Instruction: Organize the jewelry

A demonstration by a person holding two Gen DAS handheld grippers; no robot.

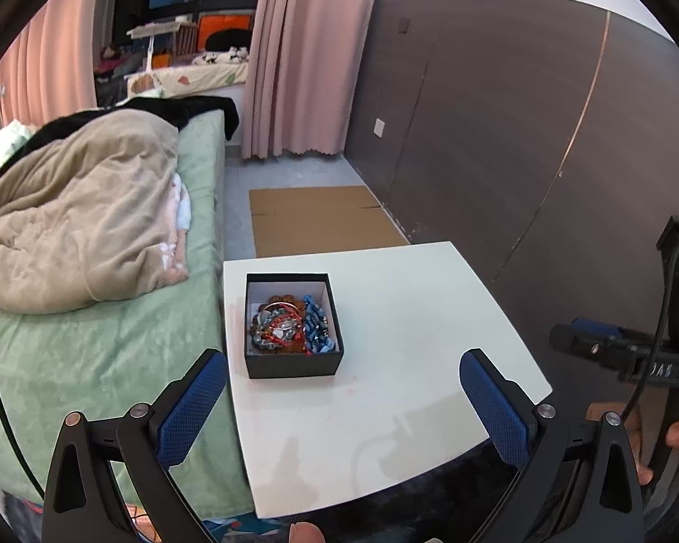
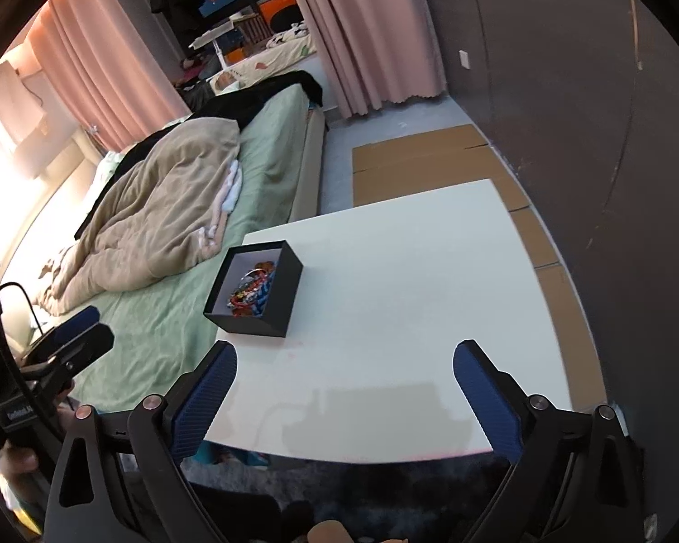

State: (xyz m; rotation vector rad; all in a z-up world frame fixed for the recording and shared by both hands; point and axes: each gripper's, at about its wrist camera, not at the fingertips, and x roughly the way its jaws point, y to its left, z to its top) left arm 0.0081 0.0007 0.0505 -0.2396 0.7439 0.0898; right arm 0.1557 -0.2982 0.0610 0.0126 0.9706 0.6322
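Left gripper: stood at the bottom of the left wrist view, its 2 blue-padded fingers spread wide with nothing between them, above the near edge of the table.
Right gripper: sat at the bottom of the right wrist view, jaws likewise wide apart and holding nothing, over the table's near part.
Jewelry box: an open black box with a pale lining rested on the table's left side, just above and right of the left gripper's left finger in the left wrist view; it lay left of centre in the right wrist view.
Jewelry: a tangle of red, blue and silver-beaded pieces filled the box; single pieces were too small to tell apart.
Table: a white square top filled the lower centre of both views.
Writing: pale letters showed on each device's black body, at the right edge of the left wrist view and the lower left of the right wrist view; neither could be read.
Bed: a green sheet with a beige blanket filled the left of the frame.
Cardboard: lay flat on the floor above the table.
Curtain: pink, hung at the top centre.
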